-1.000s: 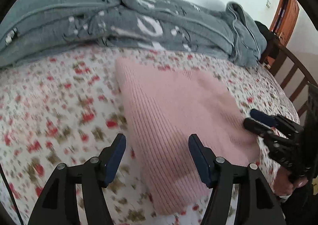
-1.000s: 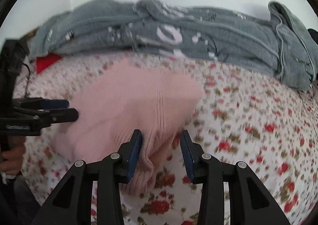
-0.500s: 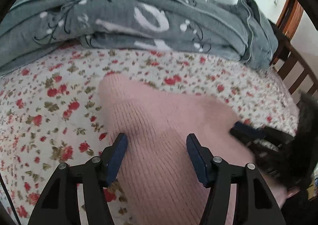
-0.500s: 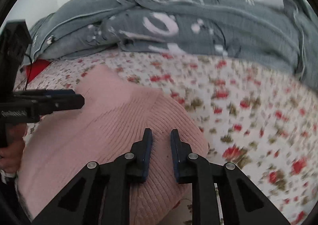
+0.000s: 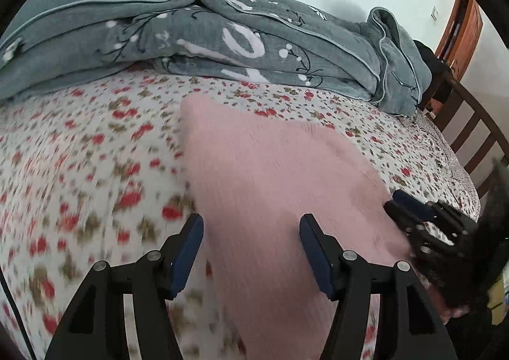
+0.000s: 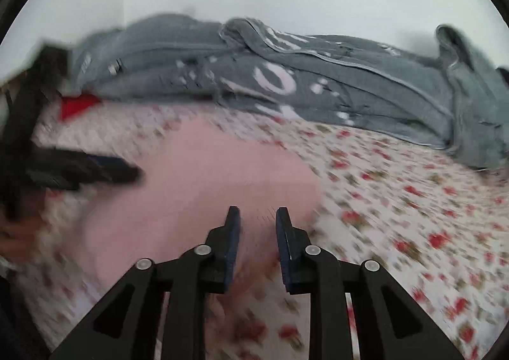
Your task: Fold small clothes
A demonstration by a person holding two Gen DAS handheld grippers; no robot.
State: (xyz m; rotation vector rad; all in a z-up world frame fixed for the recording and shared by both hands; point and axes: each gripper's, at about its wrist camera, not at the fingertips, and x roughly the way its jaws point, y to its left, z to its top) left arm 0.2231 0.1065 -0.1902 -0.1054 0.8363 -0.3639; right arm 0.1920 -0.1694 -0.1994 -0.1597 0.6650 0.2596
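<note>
My pink knit top [image 5: 273, 175] lies flat on the bed [image 5: 79, 150], on the sheet with little red flowers. It is folded into a soft, thick shape, and it sits in the middle of the bed, a bit in front of the big gray blanket [image 5: 197, 29] that is bunched up along the wall.

My left tongs [image 5: 251, 252] are spread wide. They hang over the near part of the pink top, close to its left edge. The pink cloth shows between the two blue pads, but the pads do not press on it.

My right tongs [image 6: 257, 244] have only a small gap, and they are opening a little right now. They are over the near right end of the pink top. Pink cloth shows in the gap, but the view is blurry, and I see no cloth pinched or lifted.

From my left side, the right tongs [image 5: 410, 210] are at the right edge of the top. A small red thing [image 6: 78, 104] peeks out by the blanket
</note>
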